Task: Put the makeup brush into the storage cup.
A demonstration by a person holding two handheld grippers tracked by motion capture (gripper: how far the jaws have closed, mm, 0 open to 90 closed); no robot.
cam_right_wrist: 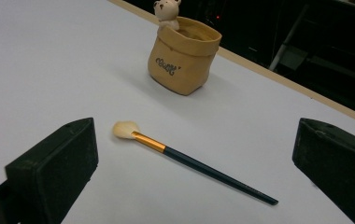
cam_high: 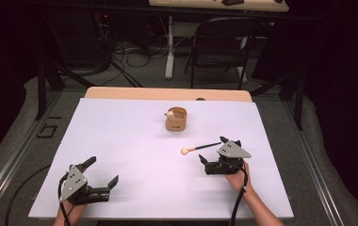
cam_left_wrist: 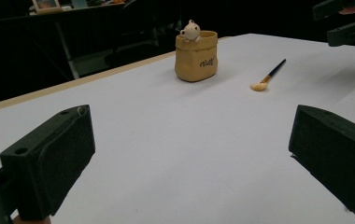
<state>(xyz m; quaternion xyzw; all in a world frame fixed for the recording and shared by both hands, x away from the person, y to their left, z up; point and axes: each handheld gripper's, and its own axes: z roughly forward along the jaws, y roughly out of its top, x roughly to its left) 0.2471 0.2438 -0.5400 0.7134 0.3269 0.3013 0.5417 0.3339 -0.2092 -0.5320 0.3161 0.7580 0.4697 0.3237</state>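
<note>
White table (cam_high: 120,141) — tan pot (cam_high: 176,119) with small bear figure (cam_high: 170,113) at 12 o'clock. Brush (cam_high: 199,148) just below it, lying flat between spread jaws of right gripper (cam_high: 211,150). Left gripper (cam_high: 104,172) at 7 o'clock — jaws spread, empty.

Table cover (cam_high: 134,155): plain white, no pattern, with a light wood edge (cam_high: 167,93) along the far side.

Pot (cam_right_wrist: 185,56): tan, shaped like a soft sack, with small dark lettering on its front. A cream-white bear figure (cam_right_wrist: 166,10) sits on its rim.

Brush (cam_right_wrist: 189,161): cream bristles, a gold band behind them, then a dark, near-black handle.

Left gripper (cam_high: 102,172) and right gripper (cam_high: 212,149): black bodies and jaws, each with a grey plate on top.

Chair (cam_high: 219,44): black.
</note>
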